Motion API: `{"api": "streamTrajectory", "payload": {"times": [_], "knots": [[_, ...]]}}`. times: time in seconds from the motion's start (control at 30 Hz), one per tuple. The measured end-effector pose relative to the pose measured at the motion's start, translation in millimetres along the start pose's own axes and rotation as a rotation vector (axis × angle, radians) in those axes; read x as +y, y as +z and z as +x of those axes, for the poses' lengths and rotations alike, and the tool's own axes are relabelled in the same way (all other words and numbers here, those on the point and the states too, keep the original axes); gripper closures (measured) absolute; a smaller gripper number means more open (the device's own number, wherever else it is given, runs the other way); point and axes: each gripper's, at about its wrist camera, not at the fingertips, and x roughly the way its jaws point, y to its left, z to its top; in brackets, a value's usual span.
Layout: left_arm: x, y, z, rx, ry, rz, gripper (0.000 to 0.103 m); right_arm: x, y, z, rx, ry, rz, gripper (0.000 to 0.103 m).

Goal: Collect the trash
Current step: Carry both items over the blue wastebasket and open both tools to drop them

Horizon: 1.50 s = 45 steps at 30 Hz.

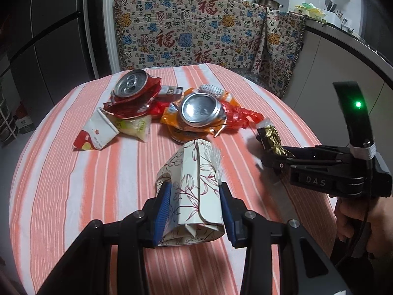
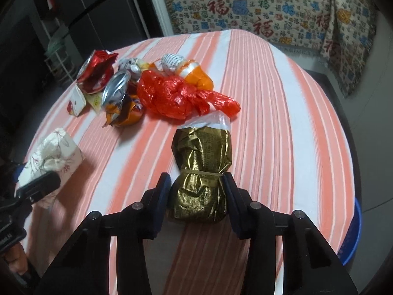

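My left gripper [image 1: 194, 211] clamps a crushed white floral paper cup [image 1: 192, 184]. My right gripper [image 2: 196, 196] pinches a crinkled gold foil bundle [image 2: 201, 169] (rubber-banded), above the striped tablecloth [image 2: 270, 123].

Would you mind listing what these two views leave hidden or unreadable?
- Gold foil bundle: its underside is hidden in the right wrist view; the right tool covers its sides.
- Floral paper cup: the left tool covers its flanks in the left wrist view.
- Blue basin: cut off by the table edge, contents unseen.
- Print on the small white carton: too small.
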Motion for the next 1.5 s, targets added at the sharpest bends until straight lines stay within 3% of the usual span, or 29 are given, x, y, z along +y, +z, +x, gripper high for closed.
{"api": "streamTrajectory", "payload": {"times": [0.27,0.47,0.6,0.77,0.93,1.1,1.23,1.5], "knots": [[-22.2,2.8,0.9,0.007,-0.062,0.012,0.064,-6.5,-8.5,-29.6,-0.049,0.069,0.015,0.06],[-63.5,15.7,1.2,0.005,-0.127,0.064,0.064,-28.3,-14.3,-55.6,-0.093,0.074,0.064,0.06],[-103.9,28.8,5.7,0.007,-0.202,0.1,0.064,-65.4,-20.8,-87.3,-0.142,0.039,0.129,0.06],[-170.6,43.8,20.8,0.033,-0.316,0.164,0.064,-122.6,-29.0,-124.6,-0.17,-0.07,0.201,0.06],[-238.1,52.9,47.6,0.073,-0.413,0.219,0.064,-185.3,-34.5,-140.5,-0.137,-0.177,0.267,0.06],[-292.1,59.4,85.8,0.107,-0.452,0.245,0.064,-237.7,-46.8,-138.5,-0.1,-0.236,0.334,0.06],[-314.1,61.6,114.9,0.142,-0.482,0.232,0.064,-276.2,-64.3,-131.2,-0.084,-0.217,0.436,0.06],[-331.1,56.8,152.5,0.185,-0.491,0.236,0.064,-301.7,-74.5,-132.0,-0.086,-0.177,0.502,0.06]]}}
